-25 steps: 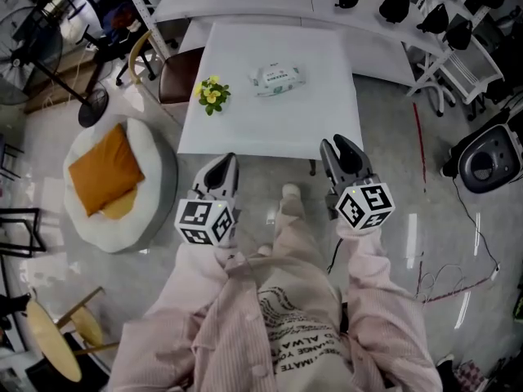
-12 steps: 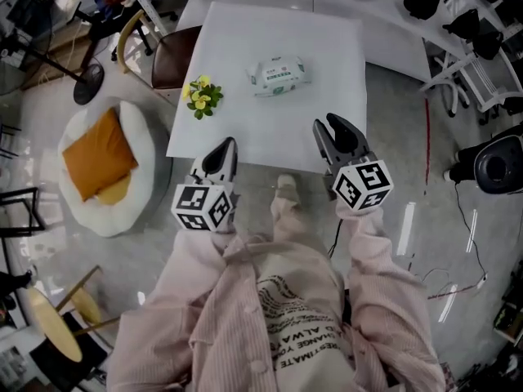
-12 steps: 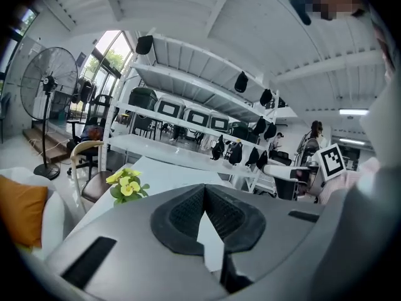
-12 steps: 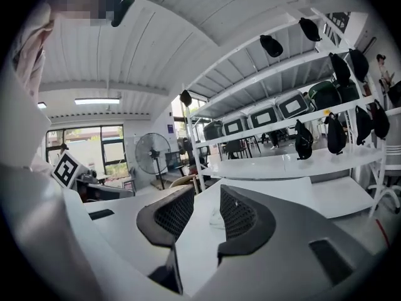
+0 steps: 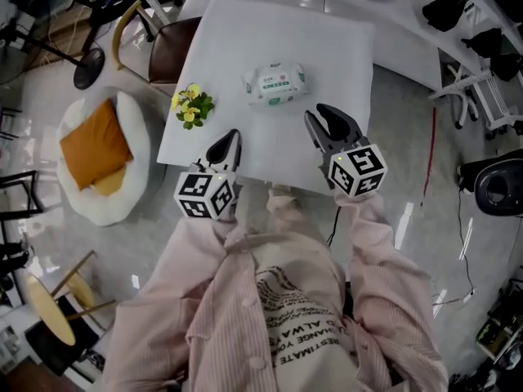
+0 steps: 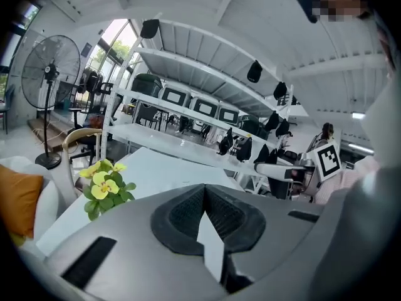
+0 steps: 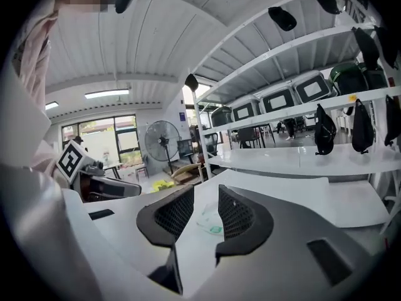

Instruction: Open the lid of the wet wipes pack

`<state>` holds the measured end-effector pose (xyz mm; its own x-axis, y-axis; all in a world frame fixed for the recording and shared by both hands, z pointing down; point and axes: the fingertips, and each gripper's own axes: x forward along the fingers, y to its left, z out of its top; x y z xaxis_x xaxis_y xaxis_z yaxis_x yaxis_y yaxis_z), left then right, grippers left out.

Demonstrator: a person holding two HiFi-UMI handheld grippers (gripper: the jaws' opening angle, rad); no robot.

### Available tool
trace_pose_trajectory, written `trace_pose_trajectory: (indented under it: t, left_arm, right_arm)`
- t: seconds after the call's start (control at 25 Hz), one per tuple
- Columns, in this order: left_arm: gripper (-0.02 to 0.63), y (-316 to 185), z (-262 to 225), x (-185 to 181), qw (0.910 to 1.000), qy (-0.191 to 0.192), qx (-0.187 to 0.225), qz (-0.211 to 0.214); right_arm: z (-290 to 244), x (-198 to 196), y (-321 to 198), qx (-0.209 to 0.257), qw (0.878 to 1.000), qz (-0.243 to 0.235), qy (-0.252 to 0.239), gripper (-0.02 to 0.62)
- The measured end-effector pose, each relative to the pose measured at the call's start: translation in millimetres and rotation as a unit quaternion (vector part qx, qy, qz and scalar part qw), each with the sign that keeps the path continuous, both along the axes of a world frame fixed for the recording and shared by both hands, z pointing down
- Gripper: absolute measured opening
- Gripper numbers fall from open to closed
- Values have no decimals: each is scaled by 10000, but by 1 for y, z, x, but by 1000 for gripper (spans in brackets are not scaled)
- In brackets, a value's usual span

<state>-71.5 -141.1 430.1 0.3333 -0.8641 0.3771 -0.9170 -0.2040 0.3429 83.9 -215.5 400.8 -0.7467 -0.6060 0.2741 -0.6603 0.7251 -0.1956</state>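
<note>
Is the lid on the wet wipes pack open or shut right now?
Shut, as far as the head view shows: the wet wipes pack lies flat on the table, no flap raised.

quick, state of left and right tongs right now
Left tongs: closed, holding nothing.
Right tongs: open, holding nothing.

I see a white table on glossy grey floor, a white pouffe with an orange cushion alongside, a fan, white shelves, and daylit windows.
</note>
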Motion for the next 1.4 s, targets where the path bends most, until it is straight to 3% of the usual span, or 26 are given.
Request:
trace_pose_trajectory:
  t: [0.52,0.88,1.08,1.4]
  left_arm:
    - [-2,-43,40,3,9976,233,-357,-550]
    - [-2,-55,57,3,9953,342,-561,-711]
    - [-2,-67,73,2,9943,405,-696,-696]
    - [-2,-89,102,-6,9925,561,-806,-729]
  right_arm:
    - [46,-25,-61,-74,9949,-863,511,102]
    - [79,-51,-79,-100,9855,-1425,911,103]
    - [108,-71,-92,60,9729,-1868,1359,103]
    - [149,-90,-95,421,9402,-2603,2157,103]
